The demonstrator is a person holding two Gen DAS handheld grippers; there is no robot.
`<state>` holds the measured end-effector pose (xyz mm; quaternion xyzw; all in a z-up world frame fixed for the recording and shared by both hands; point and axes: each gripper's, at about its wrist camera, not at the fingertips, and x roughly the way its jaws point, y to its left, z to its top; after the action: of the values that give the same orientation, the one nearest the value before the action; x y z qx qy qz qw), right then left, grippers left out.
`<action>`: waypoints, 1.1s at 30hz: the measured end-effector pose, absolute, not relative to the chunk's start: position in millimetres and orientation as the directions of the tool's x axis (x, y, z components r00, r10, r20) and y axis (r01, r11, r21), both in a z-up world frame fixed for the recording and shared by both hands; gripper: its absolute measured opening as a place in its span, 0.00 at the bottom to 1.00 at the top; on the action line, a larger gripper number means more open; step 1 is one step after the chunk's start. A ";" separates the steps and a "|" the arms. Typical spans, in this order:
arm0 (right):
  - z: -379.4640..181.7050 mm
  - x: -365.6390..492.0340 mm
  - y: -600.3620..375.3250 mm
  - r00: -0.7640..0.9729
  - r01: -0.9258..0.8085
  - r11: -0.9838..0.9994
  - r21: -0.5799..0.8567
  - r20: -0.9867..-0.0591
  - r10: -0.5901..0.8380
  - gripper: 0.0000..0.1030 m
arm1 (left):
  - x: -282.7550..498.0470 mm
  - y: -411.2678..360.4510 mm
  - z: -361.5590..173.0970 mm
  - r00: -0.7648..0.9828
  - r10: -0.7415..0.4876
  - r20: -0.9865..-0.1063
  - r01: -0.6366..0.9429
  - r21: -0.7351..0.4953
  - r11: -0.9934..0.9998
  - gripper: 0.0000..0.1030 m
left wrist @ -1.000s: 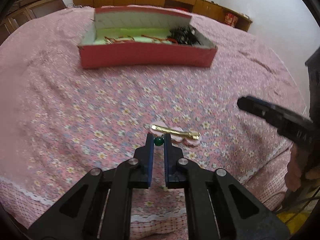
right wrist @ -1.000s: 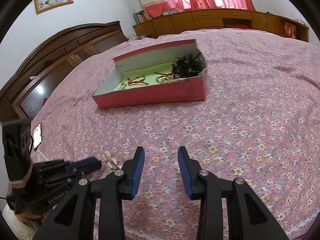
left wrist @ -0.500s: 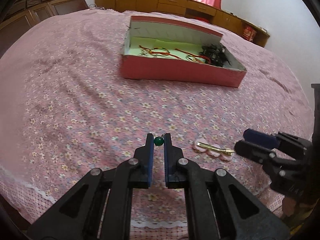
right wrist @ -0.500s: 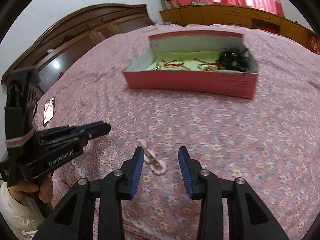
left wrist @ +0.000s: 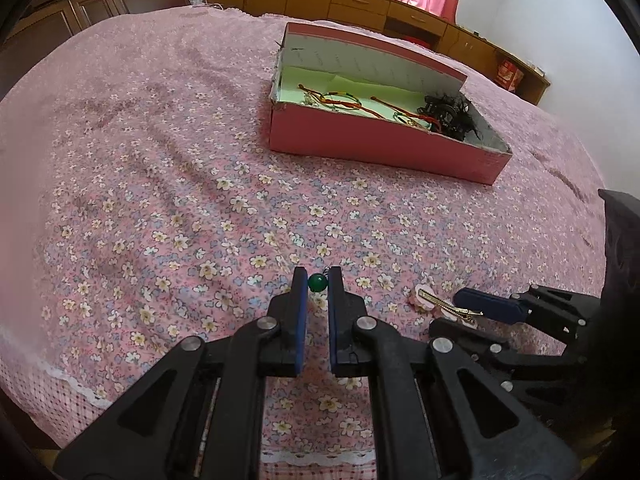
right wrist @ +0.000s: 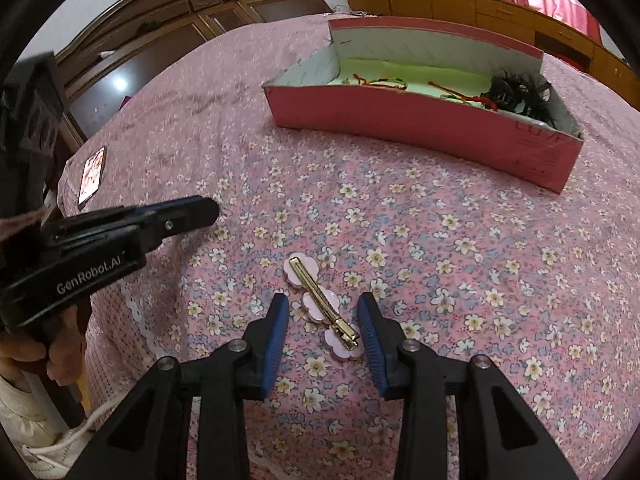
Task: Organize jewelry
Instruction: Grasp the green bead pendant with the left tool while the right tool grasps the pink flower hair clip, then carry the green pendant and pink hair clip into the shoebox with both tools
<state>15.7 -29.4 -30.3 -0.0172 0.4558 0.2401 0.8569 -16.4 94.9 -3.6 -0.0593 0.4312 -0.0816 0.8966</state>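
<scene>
My left gripper (left wrist: 318, 280) is shut on a small green bead (left wrist: 317, 282) with a thin wire loop, held just above the flowered bedspread. A gold hair clip with pink flowers (right wrist: 326, 306) lies on the bedspread between the fingers of my right gripper (right wrist: 324, 312). Its jaws are closing, and the pads stand clear of the clip. In the left wrist view the same clip (left wrist: 438, 303) lies at the right gripper's blue tip (left wrist: 490, 307). The pink box (left wrist: 384, 148) farther back holds red cord bracelets (left wrist: 340, 100) and a black hairpiece (left wrist: 448, 114).
The pink flowered bedspread (right wrist: 460, 240) covers the whole bed, with its lace edge close below me. A phone (right wrist: 93, 174) lies near the left edge. A dark wooden wardrobe (right wrist: 160, 32) and low cabinets (left wrist: 352, 4) stand behind. A person's hand (right wrist: 24, 356) holds the left gripper (right wrist: 200, 212).
My right gripper moved in and down over the hair clip, which now lies between its fingers. The left gripper drifted sideways with the green bead still pinched.
</scene>
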 end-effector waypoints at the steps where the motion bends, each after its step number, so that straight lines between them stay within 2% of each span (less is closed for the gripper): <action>1: -30.5 15.9 -29.0 0.470 -0.429 0.885 0.184 -0.791 0.392 0.33 | -14.0 94.0 -3.8 0.613 -0.199 -0.765 0.097 -0.178 0.979 0.01; 5: -31.8 17.7 -26.5 0.457 -0.443 0.875 0.194 -0.791 0.406 0.20 | -8.4 88.3 -1.5 0.607 -0.204 -0.768 0.106 -0.177 0.979 0.01; 18: -12.1 13.2 -53.5 0.481 -0.446 0.852 0.274 -0.729 0.487 0.20 | 9.7 68.4 18.0 0.627 -0.219 -0.748 0.135 -0.172 0.976 0.01; 33: 23.7 23.9 -92.2 0.638 -0.358 0.888 0.288 -0.619 0.458 0.20 | 31.2 53.4 35.1 0.680 -0.240 -0.692 0.163 -0.176 0.971 0.01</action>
<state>23.9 -92.2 23.7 0.0693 0.3604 0.2259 0.9024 31.2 53.4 35.1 -0.0499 0.3843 -0.1100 0.9153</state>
